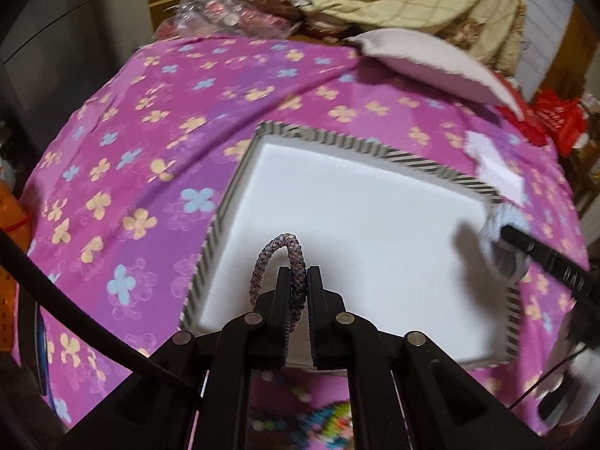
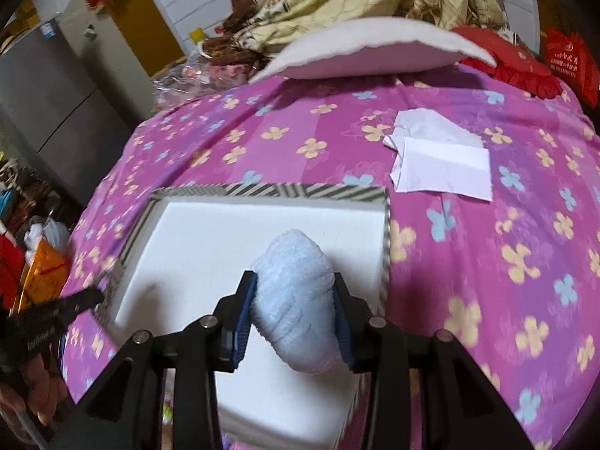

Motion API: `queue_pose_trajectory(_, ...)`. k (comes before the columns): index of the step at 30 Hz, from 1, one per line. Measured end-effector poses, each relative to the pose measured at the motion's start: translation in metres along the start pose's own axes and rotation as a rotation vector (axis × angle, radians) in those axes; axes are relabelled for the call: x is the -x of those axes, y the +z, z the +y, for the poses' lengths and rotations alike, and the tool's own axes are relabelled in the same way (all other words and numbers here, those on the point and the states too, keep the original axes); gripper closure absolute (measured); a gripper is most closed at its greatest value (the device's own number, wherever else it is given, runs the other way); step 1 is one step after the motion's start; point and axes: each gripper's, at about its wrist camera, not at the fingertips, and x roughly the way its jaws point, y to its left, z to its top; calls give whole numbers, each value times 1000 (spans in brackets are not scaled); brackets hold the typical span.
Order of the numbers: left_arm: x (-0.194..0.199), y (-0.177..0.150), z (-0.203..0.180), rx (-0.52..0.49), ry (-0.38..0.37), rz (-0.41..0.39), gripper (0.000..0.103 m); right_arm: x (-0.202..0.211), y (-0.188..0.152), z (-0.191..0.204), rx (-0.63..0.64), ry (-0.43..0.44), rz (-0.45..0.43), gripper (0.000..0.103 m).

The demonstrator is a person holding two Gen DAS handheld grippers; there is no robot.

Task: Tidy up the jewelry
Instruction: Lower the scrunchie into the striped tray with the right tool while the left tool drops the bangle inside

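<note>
both sets of fingers are clamped, left gripper (image 1: 298,281) pinching a braided bracelet (image 1: 277,262), right gripper (image 2: 294,300) squeezing a fluffy blue scrunchie (image 2: 296,300), and either could snag on release and miss the striped box (image 1: 322,138).

Nothing is reading clearly: faint raised lettering is showing on the left gripper (image 2: 75,302) finger, and blurred pale characters on a red bag (image 2: 572,63)

Tray (image 2: 262,190) on bedspread (image 2: 468,243); paper (image 2: 442,165) right behind.
</note>
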Motion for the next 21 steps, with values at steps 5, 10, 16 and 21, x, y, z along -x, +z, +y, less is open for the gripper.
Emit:
queue_pose_trajectory(5, -24, -4, 3, -6, 57, 34, 80, -34, 15, -11, -9, -50, 31, 63)
queue_pose_trajectory(10, -42, -5, 9, 17, 79, 58, 80, -49, 21, -19, -34, -59, 21, 59)
queue_pose_trajectory(16, -51, -8, 15, 58, 91, 80, 79, -44, 23, -22, -59, -25, 4, 51)
queue_pose_trajectory(21, -44, -11, 16, 75, 74, 68, 62, -20, 14, -25, -78, 11, -19, 38)
